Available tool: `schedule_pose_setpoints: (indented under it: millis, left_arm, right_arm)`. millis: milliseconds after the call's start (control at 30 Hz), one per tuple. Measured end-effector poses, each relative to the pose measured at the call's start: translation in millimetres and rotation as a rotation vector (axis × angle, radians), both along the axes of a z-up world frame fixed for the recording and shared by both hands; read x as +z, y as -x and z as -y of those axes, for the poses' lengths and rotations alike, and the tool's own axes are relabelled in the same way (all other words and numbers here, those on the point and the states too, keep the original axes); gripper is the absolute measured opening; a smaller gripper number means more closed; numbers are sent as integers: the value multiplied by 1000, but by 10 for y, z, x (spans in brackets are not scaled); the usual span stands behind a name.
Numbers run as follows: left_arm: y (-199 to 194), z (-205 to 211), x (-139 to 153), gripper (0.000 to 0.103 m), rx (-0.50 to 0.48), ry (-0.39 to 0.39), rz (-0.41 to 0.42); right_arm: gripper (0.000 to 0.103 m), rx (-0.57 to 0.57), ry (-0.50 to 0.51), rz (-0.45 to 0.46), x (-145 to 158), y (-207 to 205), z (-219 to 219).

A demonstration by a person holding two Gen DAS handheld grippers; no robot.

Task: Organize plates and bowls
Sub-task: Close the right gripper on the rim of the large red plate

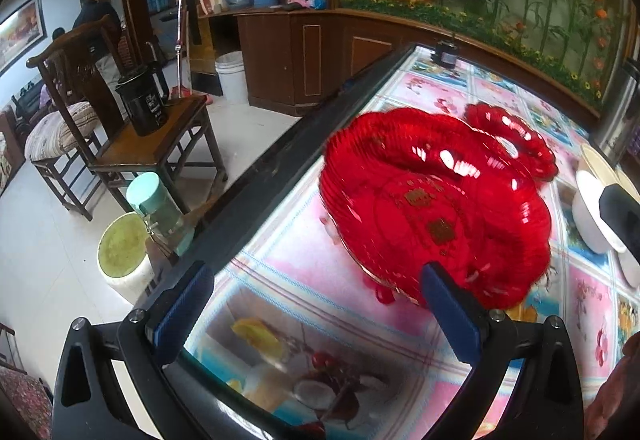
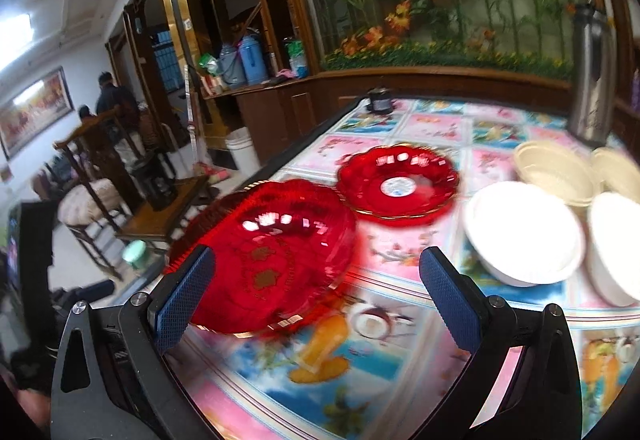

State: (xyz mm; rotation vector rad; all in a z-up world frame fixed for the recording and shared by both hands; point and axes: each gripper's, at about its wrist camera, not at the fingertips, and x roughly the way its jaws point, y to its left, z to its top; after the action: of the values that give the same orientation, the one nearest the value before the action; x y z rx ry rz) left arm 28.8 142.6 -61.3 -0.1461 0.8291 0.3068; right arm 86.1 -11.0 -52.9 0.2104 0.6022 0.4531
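Step in hand, by my reading: first pickup, big red plate (image 2: 268,260) not yet gripped. Left gripper (image 1: 316,304) fingers spread, empty, right one just beside plate's near rim. Right gripper (image 2: 316,292) fingers spread, empty, left one overlapping plate's rim; contact unclear.

Big plate near counter's left edge (image 1: 256,191); small red plate (image 2: 398,181) just behind, toward far edge. White bowls (image 2: 524,232) and cream bowls (image 2: 556,171) clustered toward right edge.

Next move probably needs pinch on plate rim, lift onto small plate or reverse. Near edge has open room; left edge drop is close.
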Motion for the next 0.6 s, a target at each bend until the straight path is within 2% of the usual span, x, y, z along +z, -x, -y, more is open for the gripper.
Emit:
schedule_pose_setpoints:
  millis: [100, 233, 300, 533, 600]
  left_arm:
    - [-65, -42, 24, 103, 16, 18, 5]
    - [-179, -99, 7, 102, 21, 73, -6]
    - [-233, -103, -26, 102, 17, 105, -18]
    - [-385, -128, -141, 102, 26, 180, -71]
    - [-393, -142, -169, 102, 28, 203, -78]
  right_arm:
    - [97, 22, -56, -87, -90, -237, -13]
    - [78, 49, -131, -248, -318, -529, -27]
    - [76, 46, -168, -310, -415, -640, -10]
    - [76, 22, -173, -339, -481, -807, -1]
    - [70, 23, -166, -340, -502, -842, -12]
